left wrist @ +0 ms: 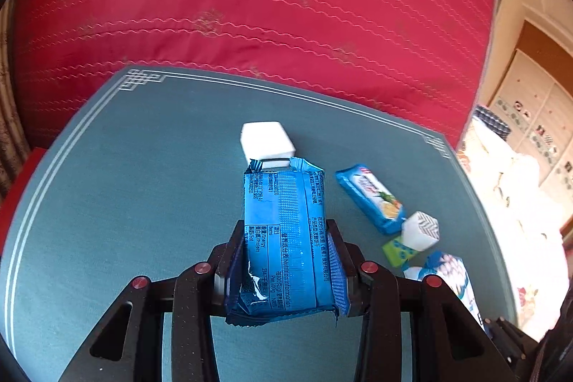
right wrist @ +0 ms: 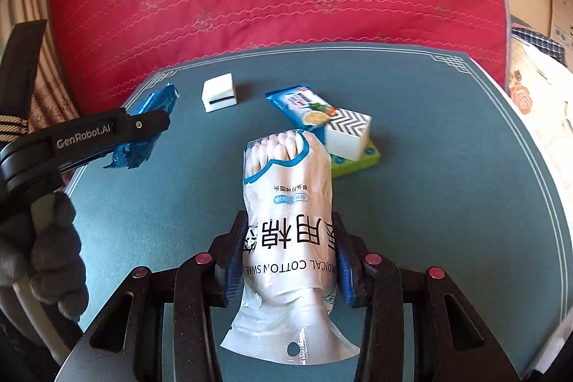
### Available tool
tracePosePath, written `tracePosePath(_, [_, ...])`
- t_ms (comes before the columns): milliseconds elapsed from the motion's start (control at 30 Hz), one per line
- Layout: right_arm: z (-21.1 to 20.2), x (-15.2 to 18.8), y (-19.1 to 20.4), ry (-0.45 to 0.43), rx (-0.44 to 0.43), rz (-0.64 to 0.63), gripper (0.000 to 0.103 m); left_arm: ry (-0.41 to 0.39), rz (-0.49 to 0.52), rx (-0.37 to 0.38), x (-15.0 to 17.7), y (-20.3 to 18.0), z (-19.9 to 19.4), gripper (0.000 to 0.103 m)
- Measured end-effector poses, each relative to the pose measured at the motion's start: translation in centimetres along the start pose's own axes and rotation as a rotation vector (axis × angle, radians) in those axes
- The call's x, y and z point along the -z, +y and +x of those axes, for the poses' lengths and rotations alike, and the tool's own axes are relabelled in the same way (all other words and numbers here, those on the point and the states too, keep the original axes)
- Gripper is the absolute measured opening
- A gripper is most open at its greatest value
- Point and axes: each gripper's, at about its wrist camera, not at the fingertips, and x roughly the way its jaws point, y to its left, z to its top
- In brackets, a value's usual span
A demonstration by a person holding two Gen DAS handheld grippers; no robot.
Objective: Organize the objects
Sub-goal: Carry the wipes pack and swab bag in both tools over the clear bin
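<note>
Left gripper [left wrist: 286,238] jaws clamped on blue wrapper [left wrist: 284,238], pointing 12 o'clock. Right gripper [right wrist: 288,238] jaws clamped on cotton swab bag [right wrist: 288,224].

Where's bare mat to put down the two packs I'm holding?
Bare mat runs along the right edge, past the green box. More lies on the left, between the white block and the border lines. Crowded: the blue snack pack, zigzag box and green box cluster together.
</note>
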Motion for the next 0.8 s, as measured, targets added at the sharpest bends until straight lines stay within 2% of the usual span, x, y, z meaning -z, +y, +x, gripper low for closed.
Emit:
tracePosePath(133, [-2.1,1.3,-1.6,-0.011,0.014,0.048,0.044,0.004,0.013,0.086,0.2,-1.1,-0.7,0.043])
tracePosePath(267, [-4.0,2.7,-3.2,-0.026,0.034,0.094,0.044,0.004,0.031,0.13,0.3,-2.3,-1.2,0.043])
tracePosePath(800, [-10.8,7.2,-10.6,-0.065,0.182,0.251,0.044,0.033,0.162,0.199,2.7,-8.3,-1.8,0.043])
